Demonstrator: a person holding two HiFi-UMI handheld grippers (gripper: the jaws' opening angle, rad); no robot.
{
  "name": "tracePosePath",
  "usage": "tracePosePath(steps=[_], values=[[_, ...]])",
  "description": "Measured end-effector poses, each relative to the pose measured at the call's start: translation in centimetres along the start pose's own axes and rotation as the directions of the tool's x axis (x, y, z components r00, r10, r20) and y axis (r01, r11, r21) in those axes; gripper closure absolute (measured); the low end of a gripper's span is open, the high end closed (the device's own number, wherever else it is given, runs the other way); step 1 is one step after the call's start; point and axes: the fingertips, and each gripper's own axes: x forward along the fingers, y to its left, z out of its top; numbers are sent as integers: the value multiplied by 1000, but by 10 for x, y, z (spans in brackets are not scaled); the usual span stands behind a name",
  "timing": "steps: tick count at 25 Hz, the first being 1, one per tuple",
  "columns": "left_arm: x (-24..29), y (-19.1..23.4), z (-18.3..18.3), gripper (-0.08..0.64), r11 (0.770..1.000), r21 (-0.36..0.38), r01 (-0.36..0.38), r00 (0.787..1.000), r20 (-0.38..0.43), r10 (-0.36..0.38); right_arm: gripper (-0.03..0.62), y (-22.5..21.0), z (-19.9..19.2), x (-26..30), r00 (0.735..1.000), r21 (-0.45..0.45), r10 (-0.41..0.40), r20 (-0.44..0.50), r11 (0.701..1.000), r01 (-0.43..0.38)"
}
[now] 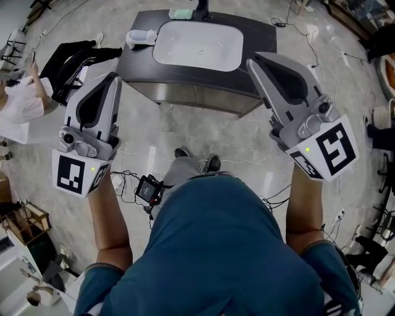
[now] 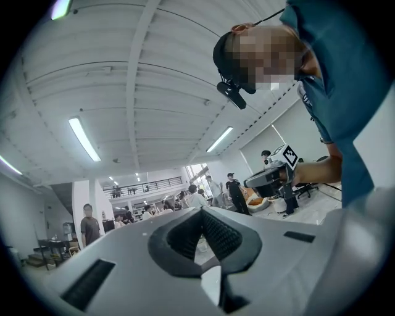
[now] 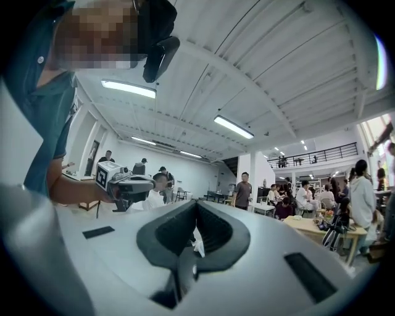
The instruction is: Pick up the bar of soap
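I'm in the approach step, with nothing picked up yet. The bar of soap, a pale green block as I read it, lies on the dark counter just behind the basin, beside the tap. My left gripper hangs to the basin's near left and my right gripper to its near right. Both are held about level, with jaws pressed together and empty. Next, I judge, one gripper must reach past the basin, spread its jaws and straddle the bar.
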Motion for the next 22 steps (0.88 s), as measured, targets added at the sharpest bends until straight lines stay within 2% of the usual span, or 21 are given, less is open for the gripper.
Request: tracePosePath(steps=[10,14,17,22], values=[[9,54,-24,557,999,-17,-36,999,-2,36,578,-20,-11,67,999,-1,37,-20,999,-37],[7,78,-47,557,999,-28,-26,999,-24,26,578,-21,-15,101,999,-9,34,-13,999,-35],[10,103,-57,557,999,-37,-30,1000,1,30,578,-24,-17,129,999,-22,39,-20,999,-39],[3,131,-74,557,998,-65,-28,1000,-7,27,578,-20,-12,163,998,-32,44,-46,998,-46]])
